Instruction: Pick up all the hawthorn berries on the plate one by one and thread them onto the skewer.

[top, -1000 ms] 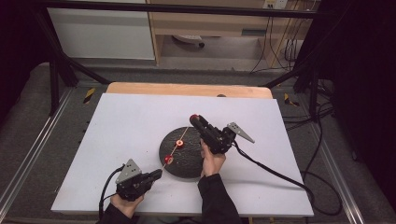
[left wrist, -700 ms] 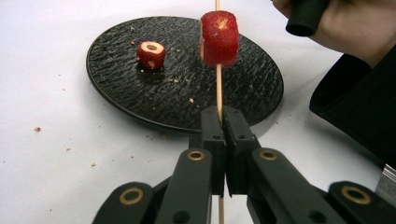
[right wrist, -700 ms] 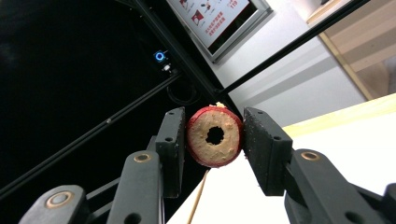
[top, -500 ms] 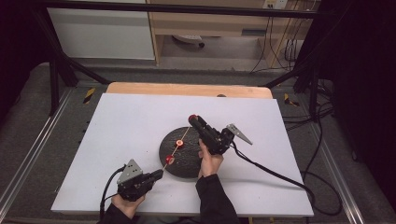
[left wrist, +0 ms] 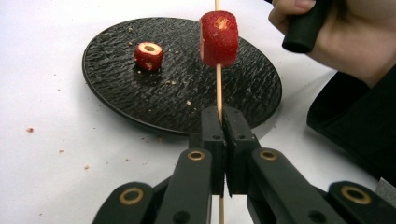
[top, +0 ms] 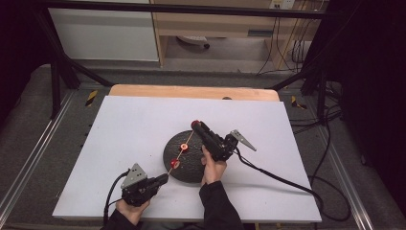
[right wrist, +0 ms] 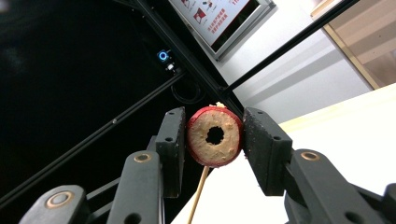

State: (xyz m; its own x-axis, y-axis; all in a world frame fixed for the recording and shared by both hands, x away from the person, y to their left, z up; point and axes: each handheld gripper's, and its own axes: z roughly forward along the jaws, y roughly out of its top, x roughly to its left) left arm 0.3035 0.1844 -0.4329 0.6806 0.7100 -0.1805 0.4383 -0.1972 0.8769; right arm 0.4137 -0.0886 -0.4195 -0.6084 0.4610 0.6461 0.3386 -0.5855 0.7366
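- Skewer work, near edge of the bench first: the left gripper (top: 163,180) sits close to the near edge, left of the middle, its fingers clenched tight on the butt end of a thin wooden skewer (left wrist: 218,88) — the left gripper view shows the two black pads pressed together with the stick running up between them.
- Just past it, a dark round plate (top: 168,152) lies on the white bench (top: 119,124), near the middle. One red cored fruit slice (left wrist: 149,55) lies loose on the plate's left part, touching nothing else.
- Above the plate the skewer slants away toward the far edge. A first red piece (left wrist: 217,31) is already threaded on it, well up from the left gripper.
- Farther along, at the skewer's far tip, the right gripper (right wrist: 215,135) grasps a second cored slice (right wrist: 215,136) by its red rim, one finger on each side; the hole faces the camera and the stick shows just below and behind it.
- Step in hand, as I judge it: threading this second slice onto the tip.
- Next move calls for lining the hole up with the point, then pushing along the stick's own axis — no sideways load, since the skewer is thin and could bend or snap. The left grip must hold firm against that push.
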